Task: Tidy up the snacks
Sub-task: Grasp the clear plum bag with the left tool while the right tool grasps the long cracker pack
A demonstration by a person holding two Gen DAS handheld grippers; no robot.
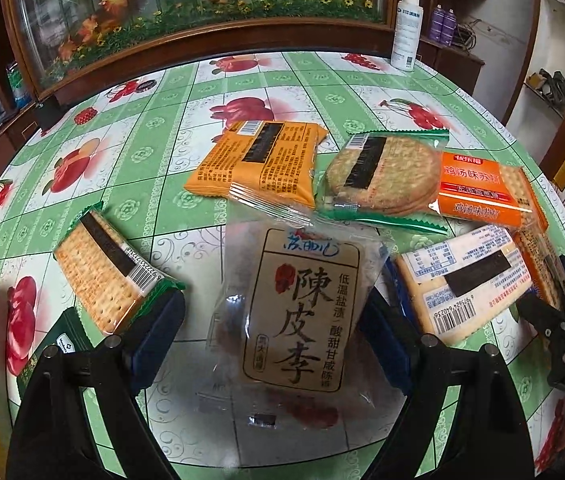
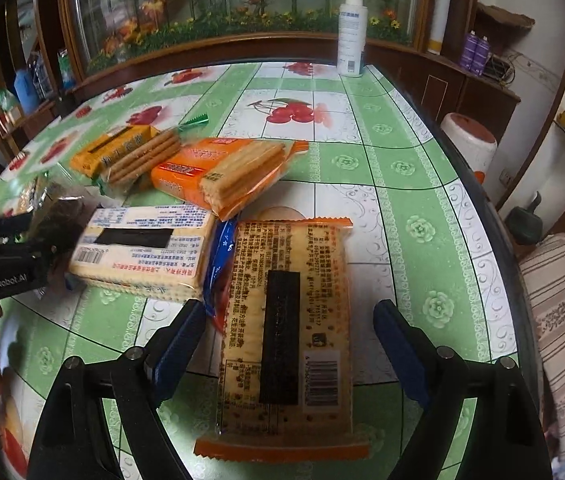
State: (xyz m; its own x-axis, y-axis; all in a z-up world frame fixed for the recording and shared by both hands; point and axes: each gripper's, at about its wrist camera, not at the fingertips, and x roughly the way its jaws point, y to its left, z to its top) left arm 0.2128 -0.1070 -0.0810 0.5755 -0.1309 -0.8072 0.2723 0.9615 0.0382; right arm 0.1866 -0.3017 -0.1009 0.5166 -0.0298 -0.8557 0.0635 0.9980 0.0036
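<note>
Between the left gripper [image 1: 274, 320]'s wide-open fingers lies a clear plum-candy bag [image 1: 294, 312], flat on the table [image 1: 154, 184], touched by neither pad. Crowding it are a green-edged cracker pack [image 1: 110, 268] to its left and a white-labelled cracker pack [image 1: 466, 280] to its right. The right gripper [image 2: 288, 344], also spread wide, straddles an orange-trimmed cracker pack [image 2: 286, 332] near the table's right edge. A white spray bottle [image 2: 351, 32] stands at the far edge.

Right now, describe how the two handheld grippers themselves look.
Both are alike: the left gripper and the right gripper have black angular arms with silver rivets and dark blue finger pads. White "GenRobot.AI" lettering marks the left gripper's body in the right wrist view; "DAS" shows on the right one's. No cables visible.
</note>
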